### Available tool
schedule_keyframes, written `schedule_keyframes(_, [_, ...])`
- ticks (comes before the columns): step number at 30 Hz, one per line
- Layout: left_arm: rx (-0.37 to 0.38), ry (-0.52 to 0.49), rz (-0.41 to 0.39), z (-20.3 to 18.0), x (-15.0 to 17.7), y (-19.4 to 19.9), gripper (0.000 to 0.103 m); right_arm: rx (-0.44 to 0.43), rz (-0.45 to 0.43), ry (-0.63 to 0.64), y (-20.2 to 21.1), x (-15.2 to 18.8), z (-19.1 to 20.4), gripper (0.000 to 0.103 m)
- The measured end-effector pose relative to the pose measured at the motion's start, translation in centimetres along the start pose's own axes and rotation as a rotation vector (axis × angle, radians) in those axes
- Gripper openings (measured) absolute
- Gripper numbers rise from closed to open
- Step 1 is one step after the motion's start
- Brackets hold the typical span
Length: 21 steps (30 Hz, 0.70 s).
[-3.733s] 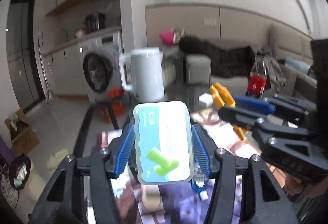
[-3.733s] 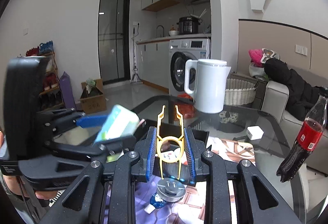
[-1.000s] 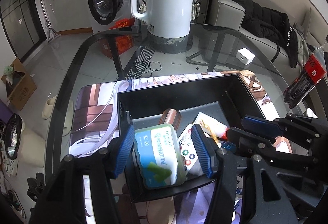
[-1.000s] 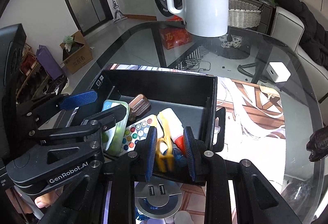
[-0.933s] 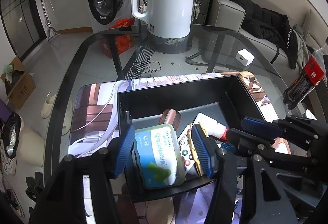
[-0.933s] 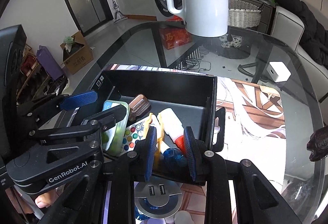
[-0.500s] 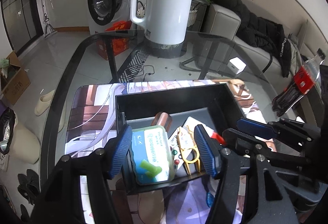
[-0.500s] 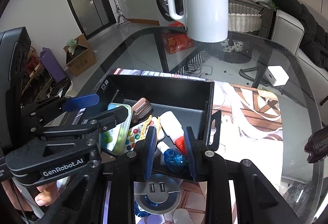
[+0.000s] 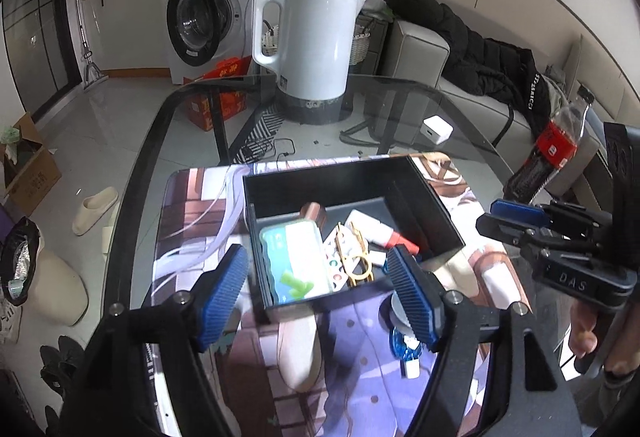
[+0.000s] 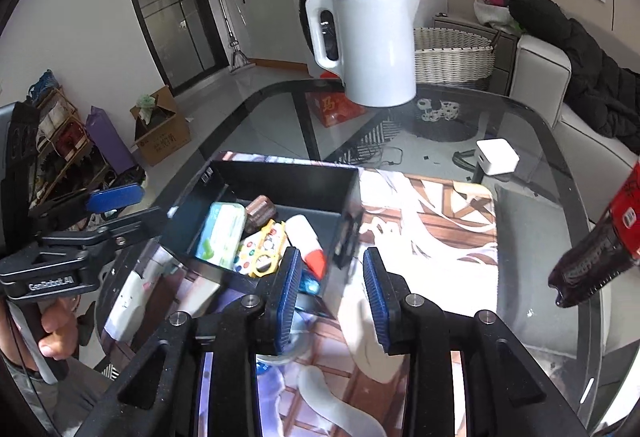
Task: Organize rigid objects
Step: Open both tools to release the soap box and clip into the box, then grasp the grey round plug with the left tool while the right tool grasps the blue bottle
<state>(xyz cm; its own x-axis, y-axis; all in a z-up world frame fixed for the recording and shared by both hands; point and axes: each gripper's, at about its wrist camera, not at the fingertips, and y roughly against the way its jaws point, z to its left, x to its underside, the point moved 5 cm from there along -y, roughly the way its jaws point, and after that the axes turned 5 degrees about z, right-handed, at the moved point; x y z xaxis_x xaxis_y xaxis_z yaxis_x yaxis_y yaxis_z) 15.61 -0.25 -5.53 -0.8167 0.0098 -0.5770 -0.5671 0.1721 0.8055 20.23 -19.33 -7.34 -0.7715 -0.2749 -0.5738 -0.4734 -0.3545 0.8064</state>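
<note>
A black open box [image 9: 424, 205] [image 10: 280, 173] stands on a printed mat on the glass table. Inside lie a teal earplug case [image 9: 294, 261] [image 10: 222, 233], yellow scissors [image 9: 354, 253] [image 10: 266, 259], a paint palette [image 10: 260, 249], a white glue bottle with a red tip [image 9: 380, 229] [image 10: 306, 241] and a brown cylinder [image 9: 314, 211] [image 10: 262, 213]. My left gripper [image 9: 320, 293] is open and empty, hanging just in front of the box. My right gripper [image 10: 330, 289] is open and empty at the box's near right corner.
A white kettle [image 9: 316, 37] [image 10: 372, 41] stands at the far end of the table. A white charger cube [image 9: 438, 129] [image 10: 498, 155] lies at the right, and a cola bottle [image 9: 548, 153] [image 10: 600, 249] beyond. A round plug and a blue item [image 9: 404, 343] lie on the mat before the box.
Both grippers let go of their loads into the box: the earplug case from the left, the scissors from the right. Both have opened and drawn back and up.
</note>
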Motion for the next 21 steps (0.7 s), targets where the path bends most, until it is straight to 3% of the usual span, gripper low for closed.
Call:
schedule_keyframes(9, [0.007, -0.012, 0.139, 0.5, 4.1, -2.3, 0.073, 0.016, 0.124, 0.023, -2.2, 3.5, -1.1, 0.033])
schedule_keyframes(17, [-0.070, -0.037, 0.278, 1.3, 8.2, -6.0, 0.073, 0.054, 0.248, 0.036, -5.8, 6.4, -1.3, 0.034])
schedule_keyframes(20, [-0.083, -0.050, 0.306, 1.3, 9.1, -6.7, 0.073, 0.057, 0.257, 0.033, -6.4, 7.1, -1.4, 0.041])
schedule_keyframes(21, [-0.090, -0.057, 0.310, 1.3, 9.2, -6.8, 0.073, 0.060, 0.261, 0.034, -6.5, 7.2, -1.3, 0.048])
